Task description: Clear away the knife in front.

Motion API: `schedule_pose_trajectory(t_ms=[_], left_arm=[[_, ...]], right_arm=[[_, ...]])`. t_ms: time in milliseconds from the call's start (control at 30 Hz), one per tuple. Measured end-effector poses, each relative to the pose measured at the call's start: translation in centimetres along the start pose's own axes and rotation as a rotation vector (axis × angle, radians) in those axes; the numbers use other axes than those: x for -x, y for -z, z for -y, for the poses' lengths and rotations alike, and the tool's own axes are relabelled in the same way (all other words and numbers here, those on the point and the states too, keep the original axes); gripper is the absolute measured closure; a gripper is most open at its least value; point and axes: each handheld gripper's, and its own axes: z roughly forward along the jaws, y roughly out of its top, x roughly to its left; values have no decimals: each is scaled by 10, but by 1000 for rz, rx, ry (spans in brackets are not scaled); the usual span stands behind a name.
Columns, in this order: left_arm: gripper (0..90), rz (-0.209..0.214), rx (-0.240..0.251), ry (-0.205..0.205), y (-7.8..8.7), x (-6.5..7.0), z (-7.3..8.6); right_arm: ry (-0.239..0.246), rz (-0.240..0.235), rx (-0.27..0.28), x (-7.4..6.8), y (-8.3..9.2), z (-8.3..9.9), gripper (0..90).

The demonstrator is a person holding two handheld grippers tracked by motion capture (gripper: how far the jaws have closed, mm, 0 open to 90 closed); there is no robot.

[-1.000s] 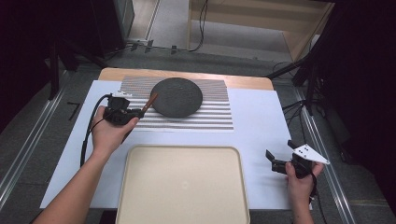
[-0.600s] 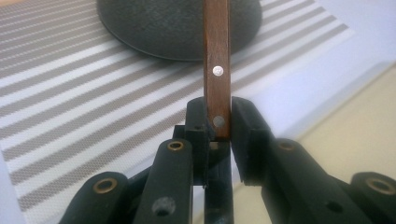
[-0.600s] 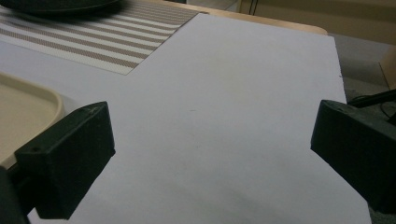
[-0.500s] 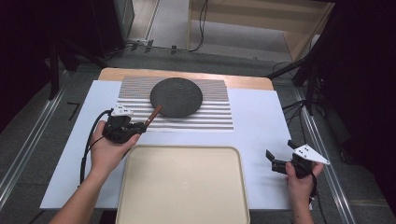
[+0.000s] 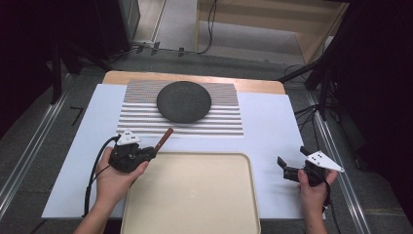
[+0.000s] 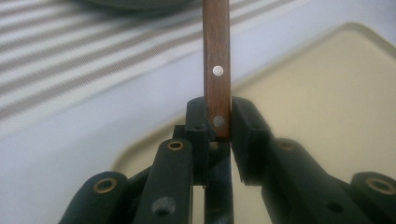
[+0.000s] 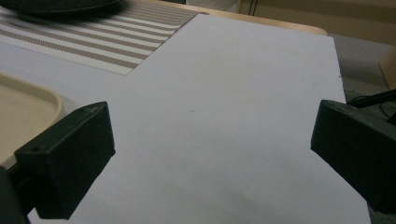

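Left gripper [image 5: 152, 151] pinches a wooden handle [image 5: 164, 138] by the tray's far-left corner; right gripper [image 5: 292, 165] waits spread wide.

From where I stand, the left hand [image 5: 116, 179] holds its gripper just beside the beige tray [image 5: 190, 195], jaws pressed tight on the near end of the brown handle [image 6: 216, 60] with two pale rivets. The handle slants up and away toward the striped mat [image 5: 139, 114], its far end reaching the mat's near edge. A dark round plate [image 5: 184, 101] sits on that mat at the back of the bench [image 5: 272, 126]. Over on the right, the other hand [image 5: 311, 192] rests its gripper [image 7: 210, 149] low over the white sheet, jaws well apart with nothing between them.
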Motion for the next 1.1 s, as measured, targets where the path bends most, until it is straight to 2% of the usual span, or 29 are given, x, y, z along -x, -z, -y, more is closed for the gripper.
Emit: schedule_pose_trajectory(t_ms=[133, 467, 567, 700, 767, 900, 967, 1000, 1033, 1067, 1100], left_arm=[[767, 5, -24, 4, -2, 8, 17], [767, 27, -44, 73, 0, 10, 48], [767, 33, -43, 105, 1, 10, 58], [766, 31, -53, 116, 1, 13, 69], [765, 21, -41, 123, 3, 15, 72], [743, -17, -25, 101, 4, 14, 72], [643, -27, 15, 82, 4, 14, 69], [626, -21, 33, 79, 5, 14, 67], [630, -15, 47, 76, 5, 14, 65], [669, 5, 52, 62, 4, 15, 61], [753, 24, 40, 40, 3, 17, 57]], right_arm=[[2, 0, 0, 0, 0, 0, 0], [2, 2, -2, 0, 0, 0, 0], [2, 3, -1, 0, 0, 0, 0], [2, 5, -2, 0, 0, 0, 0], [3, 5, -2, -1, 0, 0, 0], [2, 4, -1, 0, 0, 0, 0], [2, 5, -2, -1, 0, 0, 0], [2, 6, -2, -1, 0, 0, 0], [2, 6, -2, -1, 0, 0, 0], [2, 6, -3, -1, 0, 0, 0], [2, 6, -3, -1, 0, 0, 0]])
